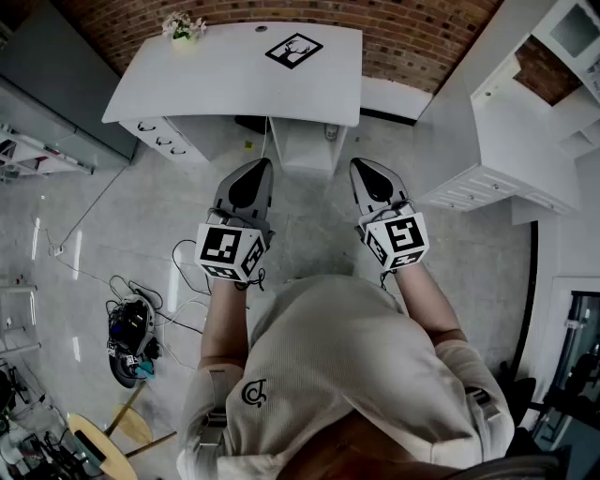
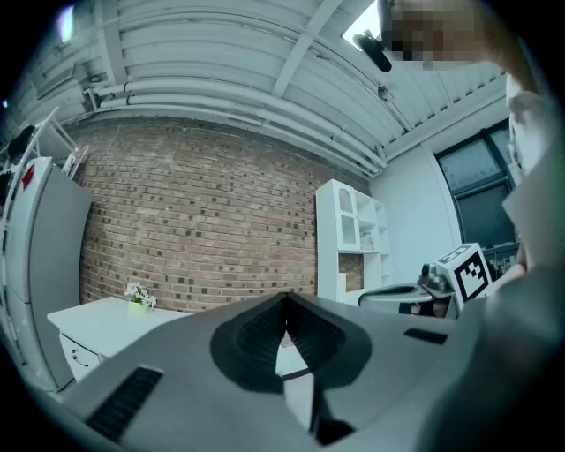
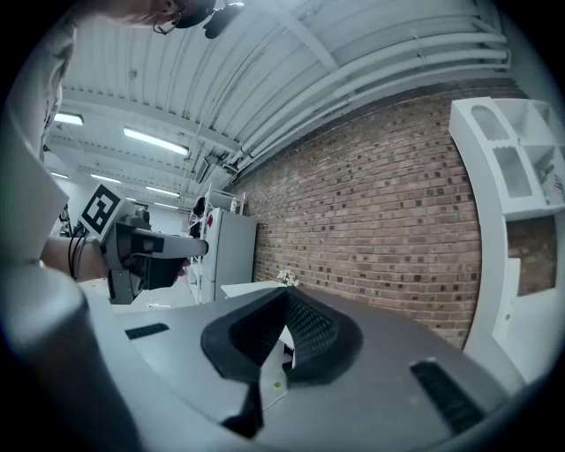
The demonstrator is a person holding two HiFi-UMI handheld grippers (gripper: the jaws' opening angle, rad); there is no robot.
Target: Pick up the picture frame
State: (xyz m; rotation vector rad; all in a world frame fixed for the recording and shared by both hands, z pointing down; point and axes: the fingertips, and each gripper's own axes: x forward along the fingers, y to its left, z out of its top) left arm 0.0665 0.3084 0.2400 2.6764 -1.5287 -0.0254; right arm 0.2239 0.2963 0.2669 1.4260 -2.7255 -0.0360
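The picture frame [image 1: 293, 51], black-edged with a deer drawing, lies flat on the white desk [image 1: 225, 80] by the brick wall, well ahead of both grippers. My left gripper [image 1: 261, 165] is shut and empty, held level over the floor short of the desk's front edge. My right gripper [image 1: 359, 165] is also shut with nothing in it, beside the left one. In the left gripper view the jaws [image 2: 285, 297] meet at the tip, and the same in the right gripper view [image 3: 285, 292]. The frame shows in neither gripper view.
A small pot of white flowers [image 1: 184, 27] stands at the desk's far left corner. Drawers [image 1: 164, 141] hang under the desk's left side. A white shelf cabinet [image 1: 511, 141] stands to the right. Cables and a device [image 1: 131, 337] lie on the floor at left.
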